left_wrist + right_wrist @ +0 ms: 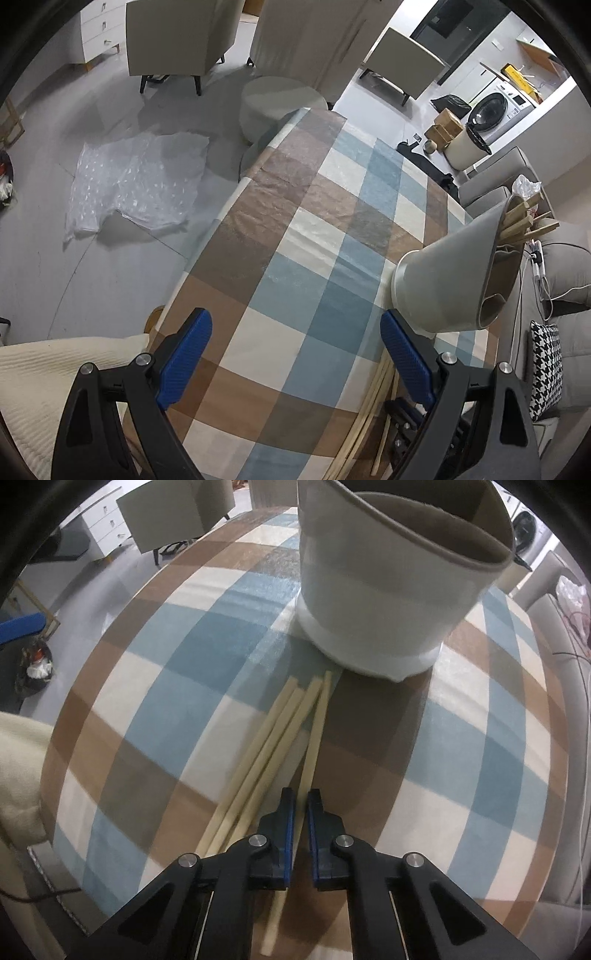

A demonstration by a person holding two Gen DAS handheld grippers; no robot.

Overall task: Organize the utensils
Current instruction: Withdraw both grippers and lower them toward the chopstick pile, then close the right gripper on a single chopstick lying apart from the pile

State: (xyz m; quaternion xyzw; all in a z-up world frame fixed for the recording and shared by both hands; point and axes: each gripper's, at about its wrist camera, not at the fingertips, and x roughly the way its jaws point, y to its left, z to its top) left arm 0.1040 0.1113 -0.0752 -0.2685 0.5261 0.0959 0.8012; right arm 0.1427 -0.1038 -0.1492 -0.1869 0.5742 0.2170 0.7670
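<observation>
Right gripper (301, 805) fingers pinch one chopstick (314, 734) low in frame; left gripper (295, 354) fingers spread; the holder (454, 273) at right contains wooden sticks (524, 225).

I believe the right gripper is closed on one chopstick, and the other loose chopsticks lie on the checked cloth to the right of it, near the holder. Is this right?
One detail is wrong: the other loose chopsticks lie to the left of the held chopstick, not to the right. The right wrist view shows this. The right gripper is indeed closed on one chopstick, on the checked cloth, near the holder.
</observation>
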